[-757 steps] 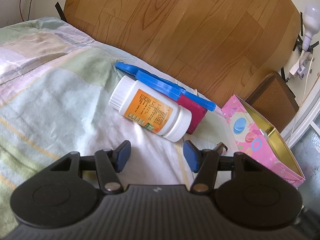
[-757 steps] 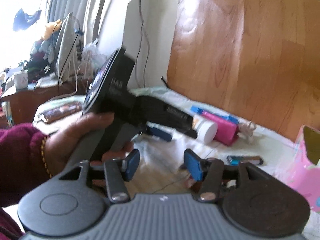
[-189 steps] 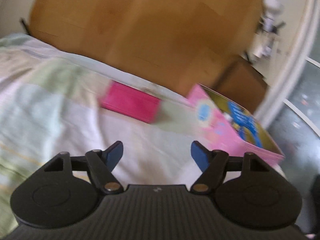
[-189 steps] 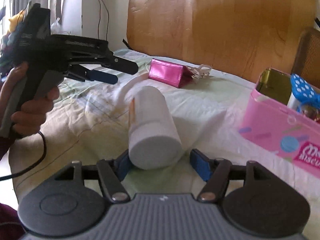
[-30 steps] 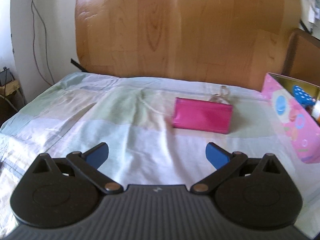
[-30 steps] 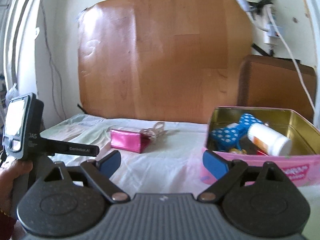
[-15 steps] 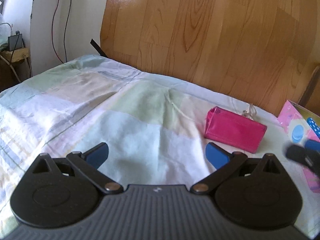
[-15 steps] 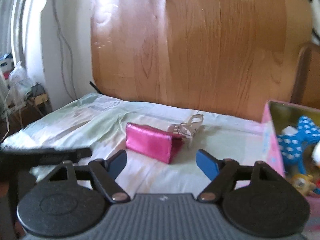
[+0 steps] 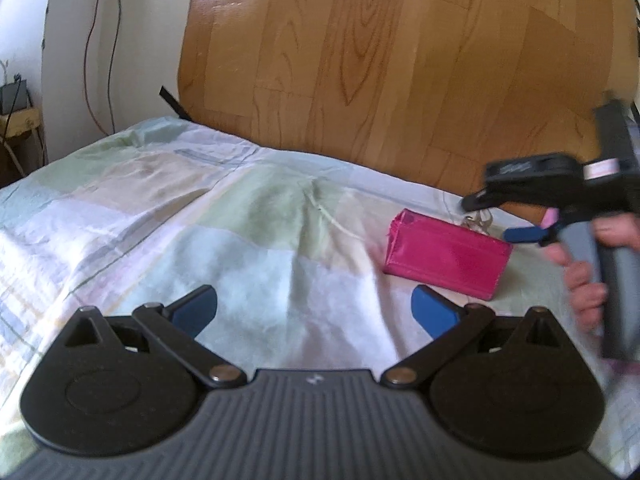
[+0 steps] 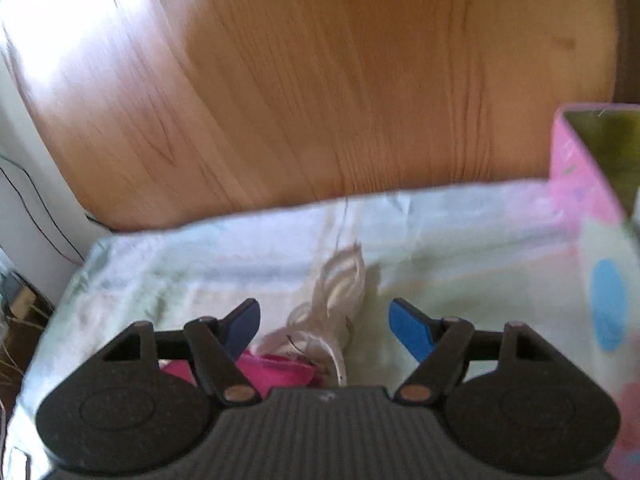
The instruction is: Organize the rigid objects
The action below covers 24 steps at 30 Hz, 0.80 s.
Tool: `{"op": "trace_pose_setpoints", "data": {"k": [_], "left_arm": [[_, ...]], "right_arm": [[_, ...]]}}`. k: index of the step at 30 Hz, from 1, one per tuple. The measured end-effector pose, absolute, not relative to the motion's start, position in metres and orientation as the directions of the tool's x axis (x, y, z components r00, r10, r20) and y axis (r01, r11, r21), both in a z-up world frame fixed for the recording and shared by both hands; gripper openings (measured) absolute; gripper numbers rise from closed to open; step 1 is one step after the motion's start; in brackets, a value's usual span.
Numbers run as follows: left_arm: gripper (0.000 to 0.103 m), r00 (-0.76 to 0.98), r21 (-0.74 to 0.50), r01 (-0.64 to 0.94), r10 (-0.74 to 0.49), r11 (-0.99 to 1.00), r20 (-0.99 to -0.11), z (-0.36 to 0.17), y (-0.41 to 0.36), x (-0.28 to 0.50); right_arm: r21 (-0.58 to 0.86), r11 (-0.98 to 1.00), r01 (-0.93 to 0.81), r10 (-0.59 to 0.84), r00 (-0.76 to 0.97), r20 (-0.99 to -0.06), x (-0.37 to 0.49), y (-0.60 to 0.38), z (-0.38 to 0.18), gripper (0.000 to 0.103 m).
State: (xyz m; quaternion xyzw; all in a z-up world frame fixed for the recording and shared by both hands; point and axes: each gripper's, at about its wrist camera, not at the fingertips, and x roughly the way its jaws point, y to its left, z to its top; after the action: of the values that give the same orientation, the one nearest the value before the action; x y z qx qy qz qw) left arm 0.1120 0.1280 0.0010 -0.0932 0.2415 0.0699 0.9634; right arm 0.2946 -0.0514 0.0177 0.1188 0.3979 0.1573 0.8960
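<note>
One pink pouch (image 9: 446, 254) lies on the bed sheet (image 9: 160, 216) near the wooden headboard (image 9: 380, 60), a white cord (image 10: 340, 300) at its far end. One pink tin (image 10: 592, 216) stands to the right. The left gripper (image 9: 314, 310) is wide open and empty. The right gripper (image 10: 324, 326), gripped by a hand (image 9: 584, 264), has just been closing; its jaws are apart over cord and pouch, pressing neither.

Right gripper (image 10: 324, 322) jaws closing, unclamped, over white strap (image 10: 344, 280), pink pouch (image 10: 276, 372), pink tin (image 10: 584, 184) at right.
</note>
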Motion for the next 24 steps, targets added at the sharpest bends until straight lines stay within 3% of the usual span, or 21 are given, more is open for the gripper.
{"op": "trace_pose_setpoints", "data": {"k": [1,4,9,16,19,24], "left_arm": [[0.103,0.876,-0.138,-0.176,0.091,0.975,-0.473,0.002,0.126,0.111],[0.103,0.884,-0.127,-0.160,0.085,0.979,-0.460,0.002,0.123,0.110],[0.103,0.884,-0.142,-0.156,0.074,0.977,-0.461,0.001,0.126,0.112],[0.103,0.881,-0.187,-0.164,0.058,0.969,-0.470,-0.001,0.133,0.111],[0.103,0.880,-0.187,-0.153,0.047,0.970,-0.472,-0.001,0.133,0.111],[0.103,0.881,-0.197,-0.129,0.021,0.972,-0.473,-0.001,0.134,0.111]], "right_arm": [[0.324,0.926,-0.192,0.370,0.627,-0.685,0.296,-0.047,0.012,0.057],[0.274,0.942,-0.192,0.330,0.665,-0.670,0.289,-0.042,0.009,0.039],[0.169,0.969,-0.182,0.247,0.789,-0.563,0.258,-0.050,0.043,0.039],[0.039,0.927,-0.374,0.361,0.855,-0.372,0.157,-0.065,0.097,0.039],[0.035,0.886,-0.462,0.435,0.803,-0.406,0.114,-0.077,0.098,0.039],[0.185,0.837,-0.515,0.523,0.653,-0.548,0.071,-0.097,0.070,0.039]]}}
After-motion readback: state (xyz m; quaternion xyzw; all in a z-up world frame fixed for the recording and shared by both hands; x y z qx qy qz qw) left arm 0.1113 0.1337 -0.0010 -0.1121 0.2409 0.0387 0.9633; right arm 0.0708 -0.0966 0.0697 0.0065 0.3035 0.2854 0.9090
